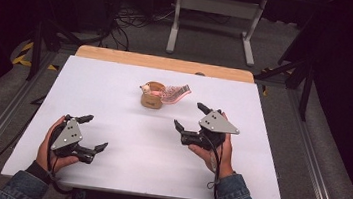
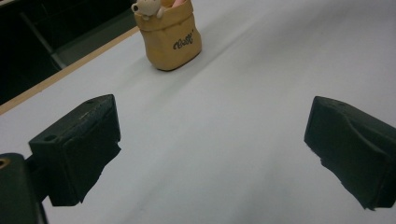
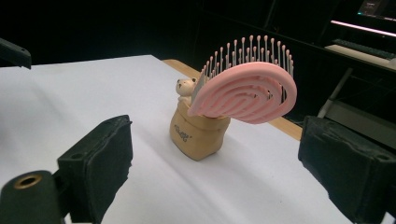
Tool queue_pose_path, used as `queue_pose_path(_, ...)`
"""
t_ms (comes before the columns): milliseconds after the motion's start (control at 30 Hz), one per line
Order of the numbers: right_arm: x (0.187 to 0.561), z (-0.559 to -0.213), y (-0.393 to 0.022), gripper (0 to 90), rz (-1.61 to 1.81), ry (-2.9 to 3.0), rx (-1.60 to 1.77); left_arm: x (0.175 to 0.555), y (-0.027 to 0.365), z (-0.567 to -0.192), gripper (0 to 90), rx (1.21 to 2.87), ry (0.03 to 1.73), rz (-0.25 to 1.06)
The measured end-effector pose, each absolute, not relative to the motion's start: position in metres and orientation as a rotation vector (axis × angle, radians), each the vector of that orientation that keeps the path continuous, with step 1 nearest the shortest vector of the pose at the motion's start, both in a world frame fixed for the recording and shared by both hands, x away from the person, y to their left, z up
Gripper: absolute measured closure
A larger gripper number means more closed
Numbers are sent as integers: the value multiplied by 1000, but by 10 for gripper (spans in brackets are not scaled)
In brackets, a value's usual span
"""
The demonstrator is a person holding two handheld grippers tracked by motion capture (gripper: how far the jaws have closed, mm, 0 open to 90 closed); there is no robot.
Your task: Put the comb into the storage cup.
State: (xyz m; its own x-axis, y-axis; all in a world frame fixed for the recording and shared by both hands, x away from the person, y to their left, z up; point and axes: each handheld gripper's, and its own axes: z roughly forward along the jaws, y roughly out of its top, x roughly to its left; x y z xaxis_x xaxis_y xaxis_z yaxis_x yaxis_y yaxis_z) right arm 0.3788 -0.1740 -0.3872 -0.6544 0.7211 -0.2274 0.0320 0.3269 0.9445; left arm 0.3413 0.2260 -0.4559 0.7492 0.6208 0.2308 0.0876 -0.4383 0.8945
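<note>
A small tan sack-shaped holder [image 1: 152,97] with a little bear figure on its rim stands upright near the middle of the white table [image 1: 115,87]. A pink hairbrush [image 1: 175,94] sticks out of it, its bristled head leaning right. In the right gripper view the brush head [image 3: 247,93] rises over the holder [image 3: 198,135], well beyond the jaws. My right gripper [image 1: 190,116] is open, to the right of the holder, nothing between its jaws. My left gripper [image 1: 92,133] rests open near the front left; its view shows the holder [image 2: 170,39] far ahead.
A wooden strip [image 1: 163,63] runs along the table's far edge. Beyond it stands a white metal frame [image 1: 214,13] on a grey floor with cables. Dark metal rails flank the table on both sides.
</note>
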Motion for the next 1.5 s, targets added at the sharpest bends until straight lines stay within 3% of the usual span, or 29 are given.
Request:
queue_pose_path(433, 372, -387, -175, 69, 1358, 1932, 660, 341, 225, -456, 46, 1959, 537, 674)
queue_pose_path(1500, 352, -398, -184, 95, 1275, 1934, 585, 341, 224, -456, 46, 1970, 531, 676)
